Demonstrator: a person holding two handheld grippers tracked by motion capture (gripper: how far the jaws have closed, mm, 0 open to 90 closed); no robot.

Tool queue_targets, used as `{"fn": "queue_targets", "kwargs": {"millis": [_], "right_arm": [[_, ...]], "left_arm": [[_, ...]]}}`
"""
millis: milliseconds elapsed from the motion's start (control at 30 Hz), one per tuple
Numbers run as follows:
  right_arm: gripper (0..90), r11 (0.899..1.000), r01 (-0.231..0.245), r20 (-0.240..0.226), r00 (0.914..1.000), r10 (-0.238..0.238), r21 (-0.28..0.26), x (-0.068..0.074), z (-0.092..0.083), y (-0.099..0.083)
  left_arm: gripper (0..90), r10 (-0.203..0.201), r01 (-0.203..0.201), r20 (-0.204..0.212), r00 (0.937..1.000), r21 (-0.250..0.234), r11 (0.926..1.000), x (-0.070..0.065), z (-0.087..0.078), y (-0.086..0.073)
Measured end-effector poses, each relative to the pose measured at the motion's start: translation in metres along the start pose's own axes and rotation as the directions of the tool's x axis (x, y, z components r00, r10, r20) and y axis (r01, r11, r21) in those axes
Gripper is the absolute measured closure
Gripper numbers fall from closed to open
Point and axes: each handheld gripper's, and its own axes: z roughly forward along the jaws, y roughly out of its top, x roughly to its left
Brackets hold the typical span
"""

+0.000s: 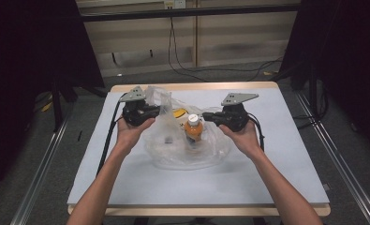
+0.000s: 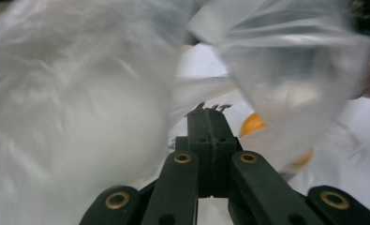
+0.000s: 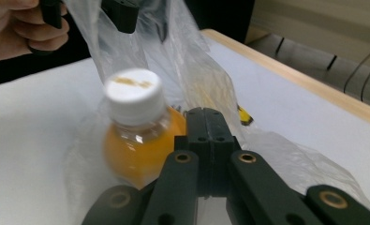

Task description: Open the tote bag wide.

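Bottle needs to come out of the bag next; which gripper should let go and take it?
Probably the right gripper: its shut fingers pinch the plastic bag right beside the orange bottle, whose white cap sits close in its view. The left gripper holds the bag's far edge and can keep it lifted.

The right gripper [image 3: 206,115] is seen with its 2 black jaws pressed together on a fold of the clear plastic bag [image 3: 192,70]. An orange-filled bottle [image 3: 136,136] with a white cap stands inside the bag, just beside the jaws. The bag rests on the white table [image 3: 314,108], near its wooden edge.
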Motion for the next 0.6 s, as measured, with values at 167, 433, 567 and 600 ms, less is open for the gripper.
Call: {"fn": "queue_targets", "kwargs": {"millis": [167, 433, 567, 600], "right_arm": [[90.0, 0.998, -0.038, -0.001, 0.9993, 0.038, 0.051, -0.013, 0.015, -0.016], [90.0, 0.985, -0.084, 0.013, 0.9965, 0.083, 0.15, -0.026, 0.037, -0.052], [90.0, 0.974, -0.074, 0.008, 0.9972, 0.074, 0.216, -0.025, 0.045, -0.069], [90.0, 0.97, -0.069, 0.006, 0.9976, 0.069, 0.231, -0.025, 0.045, -0.071]], "left_arm": [[90.0, -0.032, 0.03, 0.014, 0.9994, 0.093, 0.9952, 0.007, 0.029, -0.019], [90.0, 0.002, -0.017, 0.063, 0.998, 0.234, 0.972, -0.002, 0.071, -0.041], [90.0, 0.021, -0.049, 0.079, 0.9966, 0.362, 0.9308, -0.008, 0.092, -0.066], [90.0, 0.025, -0.054, 0.079, 0.9965, 0.389, 0.9196, -0.007, 0.092, -0.071]]}}
